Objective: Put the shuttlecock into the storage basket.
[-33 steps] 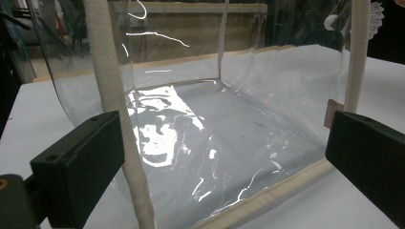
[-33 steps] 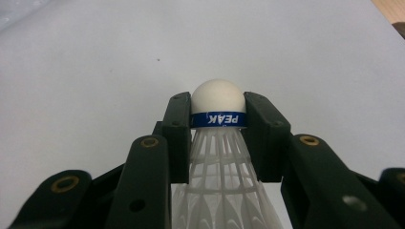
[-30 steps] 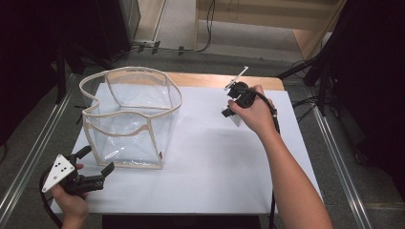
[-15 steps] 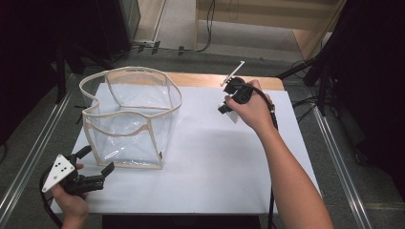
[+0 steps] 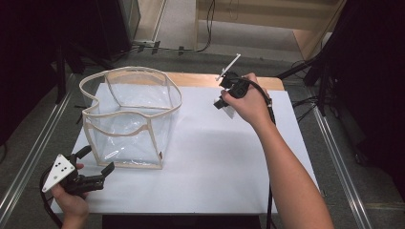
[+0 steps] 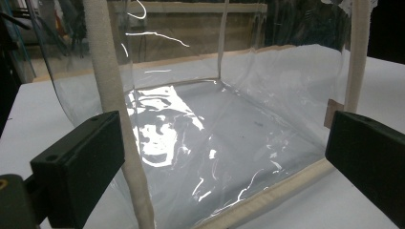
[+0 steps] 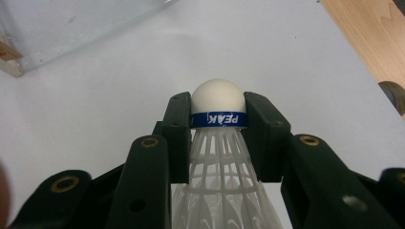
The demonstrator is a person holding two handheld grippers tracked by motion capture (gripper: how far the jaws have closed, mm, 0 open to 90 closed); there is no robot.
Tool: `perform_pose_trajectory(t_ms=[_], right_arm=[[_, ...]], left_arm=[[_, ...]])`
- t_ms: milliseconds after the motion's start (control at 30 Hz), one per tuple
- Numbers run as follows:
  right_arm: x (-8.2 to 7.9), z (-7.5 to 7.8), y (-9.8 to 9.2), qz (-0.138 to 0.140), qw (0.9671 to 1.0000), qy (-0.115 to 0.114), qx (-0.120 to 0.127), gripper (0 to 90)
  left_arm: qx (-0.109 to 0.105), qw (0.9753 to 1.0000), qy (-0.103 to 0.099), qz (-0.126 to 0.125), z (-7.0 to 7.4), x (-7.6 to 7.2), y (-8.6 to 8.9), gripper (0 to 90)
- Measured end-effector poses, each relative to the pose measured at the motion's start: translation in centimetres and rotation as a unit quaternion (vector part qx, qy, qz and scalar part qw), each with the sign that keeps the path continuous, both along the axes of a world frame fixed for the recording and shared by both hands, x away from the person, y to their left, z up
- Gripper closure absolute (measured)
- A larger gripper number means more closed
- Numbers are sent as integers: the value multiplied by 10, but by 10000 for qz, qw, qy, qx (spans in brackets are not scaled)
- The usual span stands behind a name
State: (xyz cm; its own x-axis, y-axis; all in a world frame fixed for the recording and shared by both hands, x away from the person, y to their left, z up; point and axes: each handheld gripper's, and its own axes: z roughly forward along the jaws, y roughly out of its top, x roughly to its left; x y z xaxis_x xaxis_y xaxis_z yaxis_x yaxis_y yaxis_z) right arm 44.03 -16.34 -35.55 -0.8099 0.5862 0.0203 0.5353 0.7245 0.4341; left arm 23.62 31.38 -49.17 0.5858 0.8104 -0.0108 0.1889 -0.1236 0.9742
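A clear plastic bag (image 5: 129,119) with beige trim stands open on the left of the white tabletop (image 5: 215,162). My left gripper (image 5: 98,159) rests at the bag's near left corner, open and holding nothing. In the left gripper view its jaws stand wide apart just in front of the bag's wall (image 6: 215,124). My right gripper (image 5: 224,102) hovers over the far middle of the table, right of the bag. It is shut on a white shuttlecock (image 7: 218,98), jaws on the blue band below the round cork, with the feather skirt toward the hand.
A wooden strip (image 5: 200,78) runs along the table's far edge. Metal rails (image 5: 334,157) flank both sides of the table. A corner of the bag (image 7: 71,24) lies ahead and left of the right gripper. Bare white surface spreads between bag and right hand.
My right gripper has drifted slightly left and farther away with the shuttlecock still in it. The left gripper and the bag have not moved.
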Motion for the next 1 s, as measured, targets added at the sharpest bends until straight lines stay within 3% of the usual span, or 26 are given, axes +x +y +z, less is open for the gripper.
perform_pose_trajectory(t_ms=[1000], right_arm=[[3,26,23,242,9996,-94,103,624]], left_arm=[[30,10000,11,-26,0,0,0,1]])
